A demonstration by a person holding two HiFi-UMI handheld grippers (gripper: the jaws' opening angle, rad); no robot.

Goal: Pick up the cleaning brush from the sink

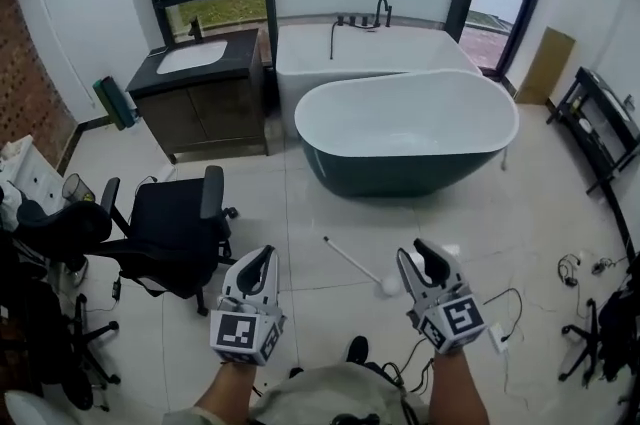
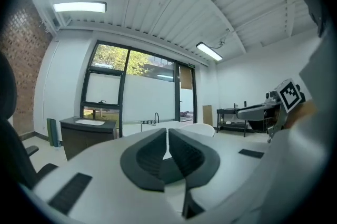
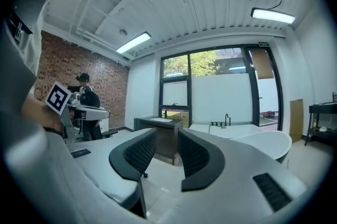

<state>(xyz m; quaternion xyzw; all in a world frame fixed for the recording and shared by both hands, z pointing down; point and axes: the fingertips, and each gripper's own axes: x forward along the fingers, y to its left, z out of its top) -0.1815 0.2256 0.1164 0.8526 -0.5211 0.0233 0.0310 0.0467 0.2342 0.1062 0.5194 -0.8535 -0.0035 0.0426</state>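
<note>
The sink (image 1: pixel 190 56) is a white basin set in a dark vanity at the far left wall; I see no brush in it from here. A white long-handled brush (image 1: pixel 352 262) lies on the floor tiles in front of me, its round head close to my right gripper (image 1: pixel 416 259). That gripper is held level with its jaws apart and nothing between them (image 3: pixel 167 146). My left gripper (image 1: pixel 266 257) is level too, jaws shut and empty (image 2: pixel 167 137). The vanity shows far off in the left gripper view (image 2: pixel 89 123) and in the right gripper view (image 3: pixel 158 121).
A black office chair (image 1: pixel 170 223) stands at my left. A dark-sided oval bathtub (image 1: pixel 405 128) and a white tub (image 1: pixel 360 53) sit ahead. Cables (image 1: pixel 505 313) lie on the floor at right, by a black rack (image 1: pixel 600 113). A person (image 3: pixel 84 88) stands by the brick wall.
</note>
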